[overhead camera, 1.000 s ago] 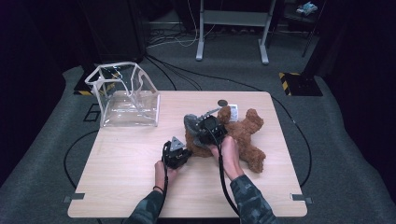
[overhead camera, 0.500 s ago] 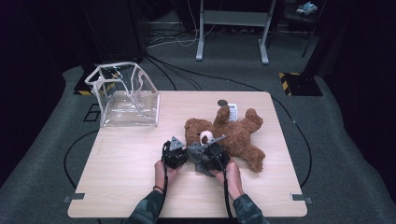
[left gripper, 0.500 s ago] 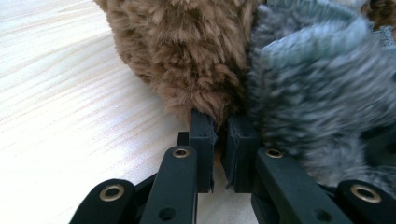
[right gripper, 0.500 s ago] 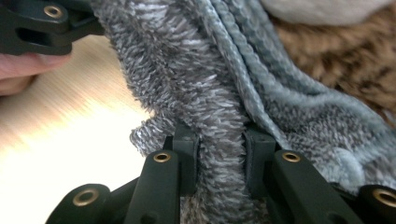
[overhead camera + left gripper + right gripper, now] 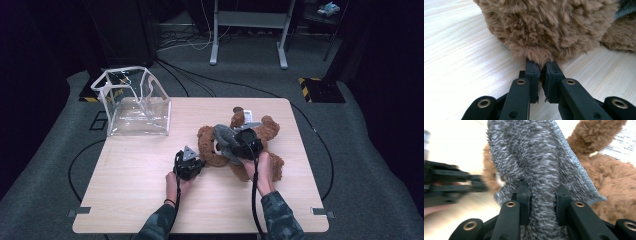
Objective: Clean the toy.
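Observation:
A brown teddy bear [image 5: 267, 131] lies on the wooden table [image 5: 125, 200], right of centre. My left gripper [image 5: 201, 161] sits low at the bear's left side. In the left gripper view its jaws [image 5: 541, 66] are shut on a tuft of the bear's fur [image 5: 549, 25]. My right gripper [image 5: 232, 147] hovers over the bear's head, shut on a grey fuzzy cloth [image 5: 223, 135]. In the right gripper view the grey cloth [image 5: 536, 157] rises between the pinching jaws [image 5: 541, 195] and hides the bear's face; brown fur [image 5: 614, 187] shows to its right, and the left gripper [image 5: 451, 187] is a blur at the left.
A clear plastic bag with white trim [image 5: 132, 102] stands open at the table's back left. A white printed tag [image 5: 248, 115] and a small dark round object [image 5: 238, 110] lie behind the bear. Cables trail over the grey floor beyond the table.
The right gripper, with the grey cloth, dipped toward the front beside the left gripper, then swung back up over the bear's head. The left gripper kept still on the fur.

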